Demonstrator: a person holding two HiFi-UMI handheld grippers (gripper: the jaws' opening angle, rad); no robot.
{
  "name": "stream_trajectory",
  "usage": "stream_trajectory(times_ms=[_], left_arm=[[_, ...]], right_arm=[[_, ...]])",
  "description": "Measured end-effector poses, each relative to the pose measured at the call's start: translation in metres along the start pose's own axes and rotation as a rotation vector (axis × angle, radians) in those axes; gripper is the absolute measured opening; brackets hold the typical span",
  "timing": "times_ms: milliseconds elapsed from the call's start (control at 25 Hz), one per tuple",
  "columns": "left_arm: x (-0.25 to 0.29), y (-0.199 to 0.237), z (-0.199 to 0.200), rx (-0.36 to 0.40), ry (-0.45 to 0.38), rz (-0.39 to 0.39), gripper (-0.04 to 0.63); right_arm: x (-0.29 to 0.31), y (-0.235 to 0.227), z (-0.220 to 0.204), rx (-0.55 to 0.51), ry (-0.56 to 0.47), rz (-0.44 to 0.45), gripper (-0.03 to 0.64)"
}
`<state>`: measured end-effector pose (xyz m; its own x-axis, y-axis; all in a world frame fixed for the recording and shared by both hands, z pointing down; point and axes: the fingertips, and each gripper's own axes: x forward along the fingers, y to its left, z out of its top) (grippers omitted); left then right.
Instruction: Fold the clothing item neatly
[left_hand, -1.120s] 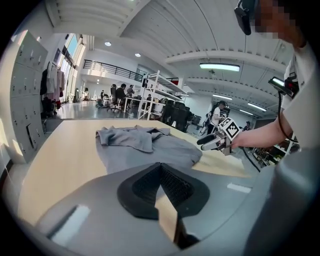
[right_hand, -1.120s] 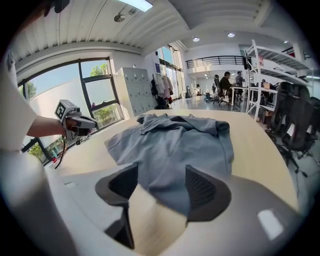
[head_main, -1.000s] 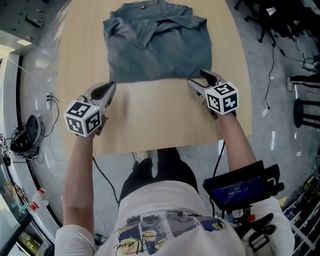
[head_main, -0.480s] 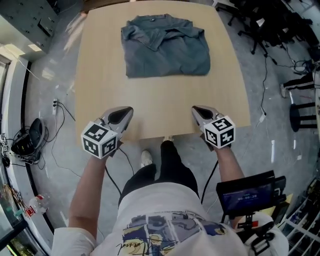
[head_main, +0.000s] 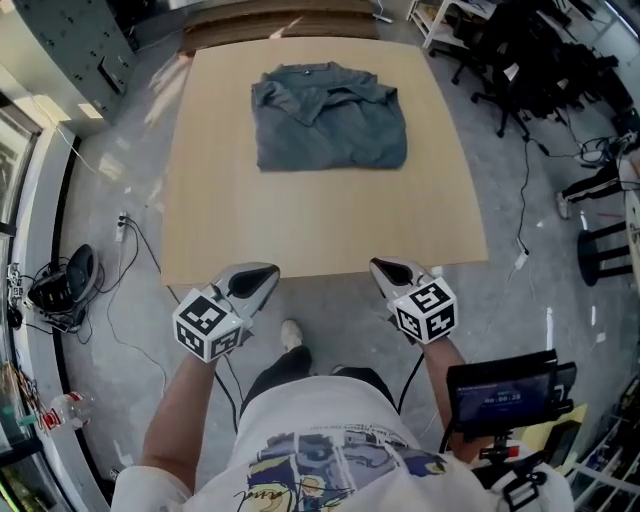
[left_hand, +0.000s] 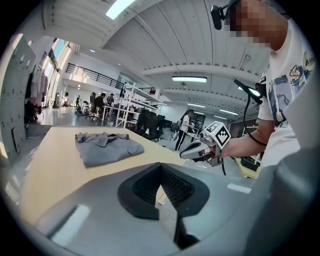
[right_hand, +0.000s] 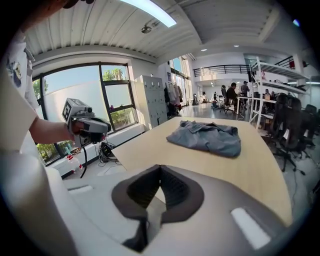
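The shirt (head_main: 330, 130) lies at the table's (head_main: 320, 225) 12 o'clock end as a compact rectangle. Its near hem is straight and its collar bunches toward 11 o'clock on top. It touches neither gripper and sits well apart from both.

The left gripper (head_main: 266, 274) hangs at 7 o'clock, just off the table's near edge and over the floor. The right gripper (head_main: 382, 268) mirrors it at 5 o'clock. In each gripper view the 2 dark pads meet with nothing between them, so both tools are closed and empty. Each points up the table toward the shirt.

My reading is that the folding step is finished, or all but finished. The bundle has 4 fairly square sides and no sleeve sticks out. What is in hand looks like a stand-off from the work rather than a fold.

The collar area looks rumpled, and the 3 o'clock edge looks thicker and rounder than the 9 o'clock edge. If a tidy-up is wanted, both grippers would need to travel toward 12 o'clock across the bare wood. Their jaws would have to part before reaching the cloth. They would then pinch only the top layer at the near corners, or press the collar flat. The risk is dragging the whole bundle and undoing the fold, since the cloth should slide easily on the smooth top.
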<state>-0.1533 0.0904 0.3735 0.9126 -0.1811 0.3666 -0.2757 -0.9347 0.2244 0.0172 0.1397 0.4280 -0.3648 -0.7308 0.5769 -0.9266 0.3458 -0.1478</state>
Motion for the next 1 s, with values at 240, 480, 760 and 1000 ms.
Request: stream_trajectory(times_ms=[240,480,760,1000], left_arm=[[-0.002,-0.068,-0.005,-0.039,-0.051,0.040,0.005],[-0.013,-0.119,-0.010,-0.057,-0.097,0.094,0.005],[-0.039,-0.183,-0.009,-0.044,-0.105,0.096,0.005],[-0.057,-0.221,-0.010,-0.028,-0.110,0.093,0.005]], right_arm=[[-0.043,0.023,-0.012,-0.050,-0.054,0.060,0.003],[-0.087,0.049,-0.031,-0.089,-0.088,0.095,0.003],[-0.145,0.079,-0.042,-0.125,-0.116,0.087,0.003],[-0.183,0.097,-0.054,-0.131,-0.151,0.080,0.003]])
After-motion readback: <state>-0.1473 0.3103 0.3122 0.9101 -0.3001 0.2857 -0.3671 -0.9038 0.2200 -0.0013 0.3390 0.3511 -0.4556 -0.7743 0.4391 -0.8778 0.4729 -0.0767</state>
